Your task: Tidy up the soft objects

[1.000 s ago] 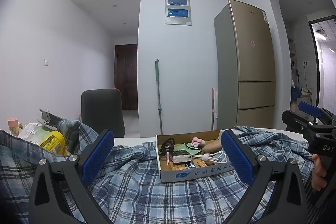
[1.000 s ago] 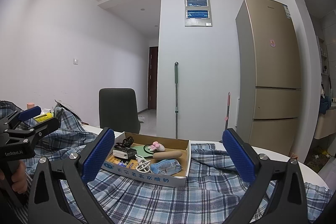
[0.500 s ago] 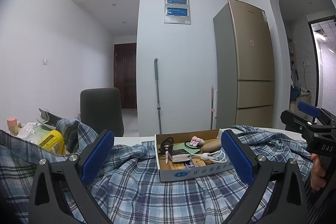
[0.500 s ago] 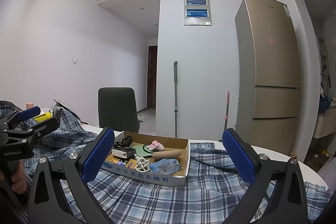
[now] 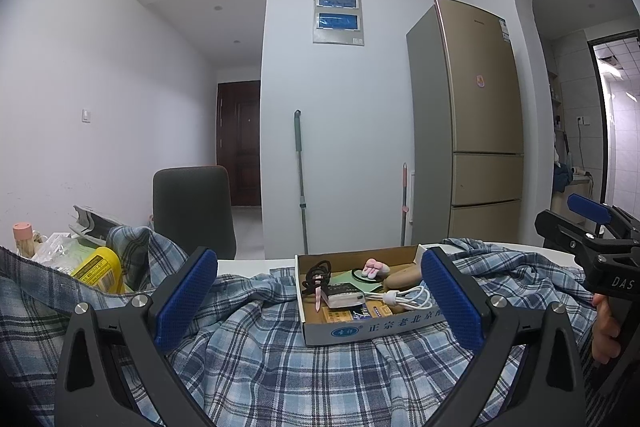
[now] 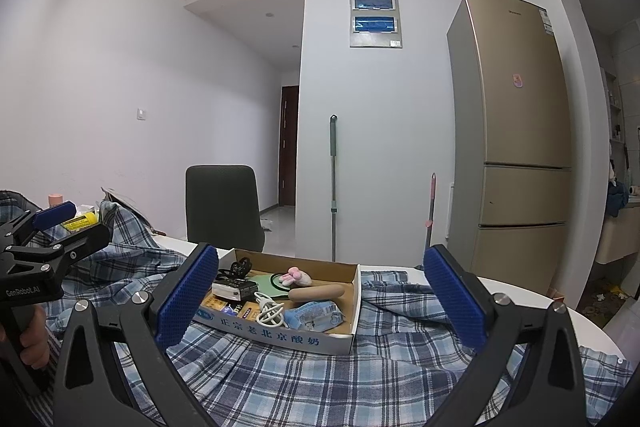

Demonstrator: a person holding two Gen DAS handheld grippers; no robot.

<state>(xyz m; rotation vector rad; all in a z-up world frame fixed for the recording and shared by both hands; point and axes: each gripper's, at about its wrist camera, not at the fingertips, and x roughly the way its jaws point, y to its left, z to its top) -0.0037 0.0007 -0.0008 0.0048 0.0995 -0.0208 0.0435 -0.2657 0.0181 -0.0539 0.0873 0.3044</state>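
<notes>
Left gripper [image 5: 320,301] and right gripper [image 6: 322,297], each with jaws spread wide and holding nothing, above the plaid shirt [image 5: 256,359] filling the lower frame. Left view only: yellow bottle [image 5: 98,269], lower left; "DAS" on the other gripper, right edge. Right view only: blue packet [image 6: 314,315] in the cardboard box [image 6: 280,335]; "GenRobot.AI" on the other gripper, left edge. The box front carries Chinese print.

Left claw [image 5: 320,297] wide apart, level; right claw [image 6: 322,297] likewise, both hand-held, side by side.
</notes>
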